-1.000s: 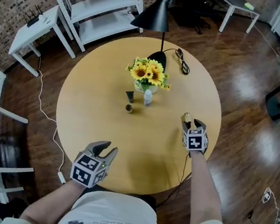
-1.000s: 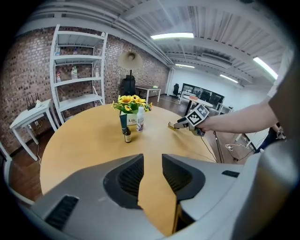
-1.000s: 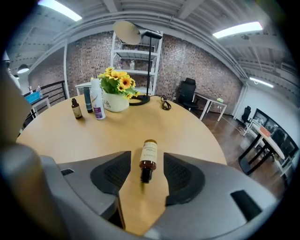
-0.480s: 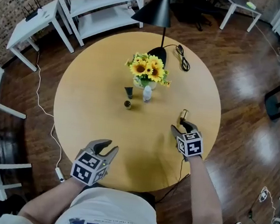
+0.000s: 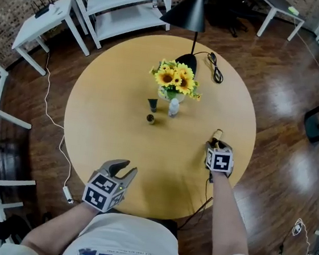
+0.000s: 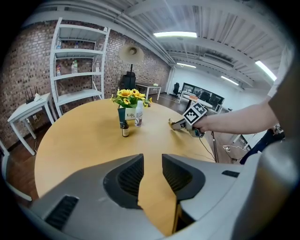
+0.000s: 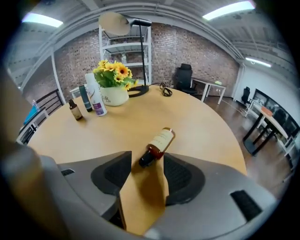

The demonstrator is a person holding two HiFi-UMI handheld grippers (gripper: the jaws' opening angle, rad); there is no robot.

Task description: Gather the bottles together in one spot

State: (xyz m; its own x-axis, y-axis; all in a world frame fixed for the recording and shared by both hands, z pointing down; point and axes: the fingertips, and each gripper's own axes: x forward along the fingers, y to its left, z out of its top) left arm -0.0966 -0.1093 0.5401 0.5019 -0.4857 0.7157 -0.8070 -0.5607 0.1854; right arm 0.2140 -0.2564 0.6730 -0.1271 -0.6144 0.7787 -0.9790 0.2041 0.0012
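My right gripper (image 7: 147, 160) stands wide open, gripping nothing, the fallen amber bottle (image 7: 159, 142) capfirst at its tips on the worktop's (image 5: 109, 118) right, while my left gripper (image 5: 127, 168) hovers slightly open, empty, near-left.

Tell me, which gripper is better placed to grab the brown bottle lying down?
The right gripper: its open jaws flank the cap of the brown glass bottle; the left gripper is empty, far away.

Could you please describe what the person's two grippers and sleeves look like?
Both the left gripper and right gripper are grey, two-jawed, with dark ribbed pads and a cube of black-and-white square markers. The person wears a light short-sleeved T-shirt.
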